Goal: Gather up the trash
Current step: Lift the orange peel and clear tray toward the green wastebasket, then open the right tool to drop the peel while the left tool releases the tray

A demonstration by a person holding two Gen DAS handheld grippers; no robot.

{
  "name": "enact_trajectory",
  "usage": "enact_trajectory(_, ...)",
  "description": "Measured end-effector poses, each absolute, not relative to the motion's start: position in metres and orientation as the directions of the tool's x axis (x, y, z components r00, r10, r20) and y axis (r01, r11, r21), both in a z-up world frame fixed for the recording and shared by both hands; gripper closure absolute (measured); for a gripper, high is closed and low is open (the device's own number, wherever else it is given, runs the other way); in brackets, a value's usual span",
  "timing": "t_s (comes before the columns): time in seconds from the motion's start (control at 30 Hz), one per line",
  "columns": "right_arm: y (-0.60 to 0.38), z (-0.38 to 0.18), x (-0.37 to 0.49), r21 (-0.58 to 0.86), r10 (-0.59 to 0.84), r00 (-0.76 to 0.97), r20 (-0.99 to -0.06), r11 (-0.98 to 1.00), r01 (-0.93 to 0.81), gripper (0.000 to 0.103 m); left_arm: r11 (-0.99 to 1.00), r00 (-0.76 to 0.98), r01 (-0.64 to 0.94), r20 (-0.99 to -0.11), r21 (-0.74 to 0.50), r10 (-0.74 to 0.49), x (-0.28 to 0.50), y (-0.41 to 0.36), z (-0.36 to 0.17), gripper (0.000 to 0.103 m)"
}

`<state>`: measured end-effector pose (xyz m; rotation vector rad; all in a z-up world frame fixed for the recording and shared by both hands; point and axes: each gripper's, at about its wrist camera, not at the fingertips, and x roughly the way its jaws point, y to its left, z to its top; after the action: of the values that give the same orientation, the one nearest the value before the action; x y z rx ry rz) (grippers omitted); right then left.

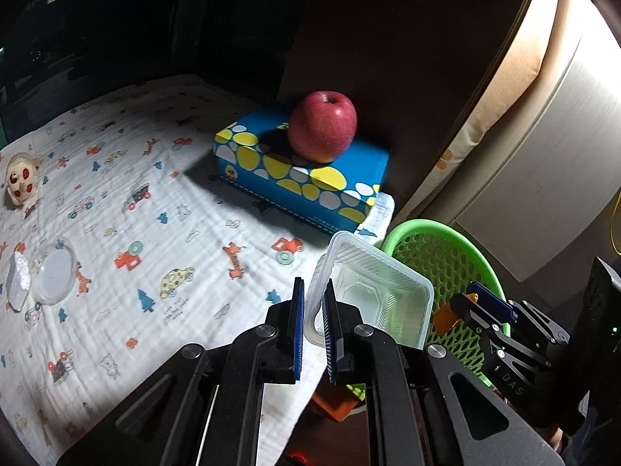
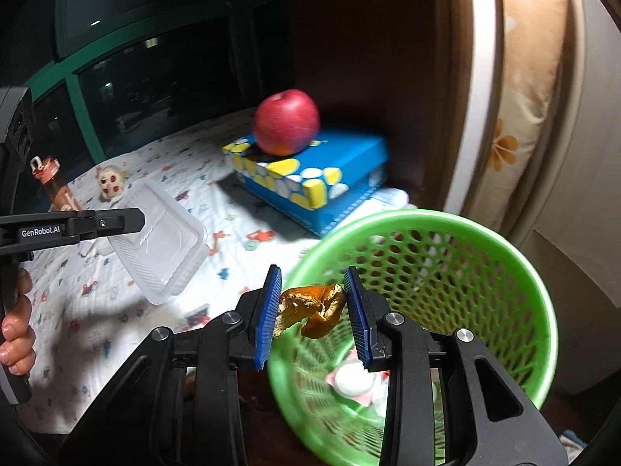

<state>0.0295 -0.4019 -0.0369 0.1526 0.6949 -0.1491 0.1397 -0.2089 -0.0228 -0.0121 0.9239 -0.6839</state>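
Note:
My left gripper (image 1: 313, 324) is shut on the rim of a clear plastic tray (image 1: 372, 295) and holds it in the air beside the green mesh basket (image 1: 446, 256). The tray also shows in the right wrist view (image 2: 159, 240), held left of the basket (image 2: 427, 272). My right gripper (image 2: 312, 310) holds a piece of orange peel (image 2: 314, 310) between its blue pads over the basket's near rim. The right gripper shows in the left wrist view (image 1: 481, 303) with the peel (image 1: 446, 316). White and pink trash (image 2: 353, 382) lies in the basket's bottom.
A red apple (image 1: 322, 126) sits on a blue spotted tissue box (image 1: 299, 171) at the back. A clear round lid (image 1: 54, 272), a white foam piece (image 1: 17, 279) and a small toy (image 1: 21, 178) lie on the patterned cloth (image 1: 155, 233). A bottle (image 2: 54, 186) stands far left.

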Motion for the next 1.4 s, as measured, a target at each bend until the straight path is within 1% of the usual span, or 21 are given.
enact_trajectory(0.37,-0.459,-0.049,0.000,0.093,-0.176,0.718,-0.673,0.944,0.317,0.069,0.748,0.360,0.612,-0.750,-0.259,-0.555,0.129,-0.270,-0.026,0.094)
enact_trajectory(0.67,-0.479,-0.055,-0.015,0.105,-0.203,0.704,-0.680,0.924,0.368,0.067,0.723,0.327,0.649,-0.771,-0.238,-0.547,0.119,-0.301,-0.035,0.094)
enact_trajectory(0.73,-0.482,-0.055,-0.018,0.108,-0.207,0.705,-0.678,0.921,0.374,0.062,0.717,0.323,0.658,-0.773,-0.231,-0.546,0.116,-0.308,-0.037,0.094)
enact_trajectory(0.8,-0.485,-0.055,-0.022,0.108,-0.215,0.705,-0.675,0.917,0.383,0.059,0.711,0.320,0.666,-0.776,-0.224,-0.544,0.113,-0.316,-0.038,0.094)
enact_trajectory(1.17,-0.494,-0.048,-0.041,0.129,-0.221,0.723,-0.654,0.910,0.395,0.052,0.687,0.286,0.697,-0.797,-0.208,-0.531,0.102,-0.349,-0.049,0.094)
enact_trajectory(1.23,-0.494,-0.046,-0.043,0.135,-0.219,0.728,-0.650,0.909,0.394,0.051,0.679,0.279,0.704,-0.797,-0.210,-0.535,0.099,-0.351,-0.050,0.091)
enact_trajectory(1.27,-0.493,-0.046,-0.045,0.136,-0.219,0.730,-0.648,0.909,0.393,0.051,0.678,0.276,0.704,-0.799,-0.211,-0.535,0.099,-0.352,-0.051,0.087)
enact_trajectory(1.3,-0.493,-0.045,-0.045,0.137,-0.219,0.731,-0.646,0.909,0.393,0.050,0.678,0.270,0.703,-0.799,-0.218,-0.537,0.098,-0.351,-0.052,0.080)
enact_trajectory(1.33,-0.492,-0.045,-0.046,0.136,-0.219,0.732,-0.645,0.910,0.392,0.048,0.679,0.270,0.700,-0.799,-0.220,-0.537,0.098,-0.351,-0.052,0.075)
enact_trajectory(1.37,-0.491,-0.045,-0.046,0.135,-0.219,0.732,-0.645,0.910,0.391,0.048,0.683,0.274,0.697,-0.797,-0.220,-0.537,0.097,-0.349,-0.052,0.067)
enact_trajectory(1.4,-0.490,-0.044,-0.047,0.134,-0.219,0.732,-0.645,0.911,0.390,0.047,0.686,0.280,0.694,-0.796,-0.219,-0.537,0.096,-0.347,-0.051,0.062)
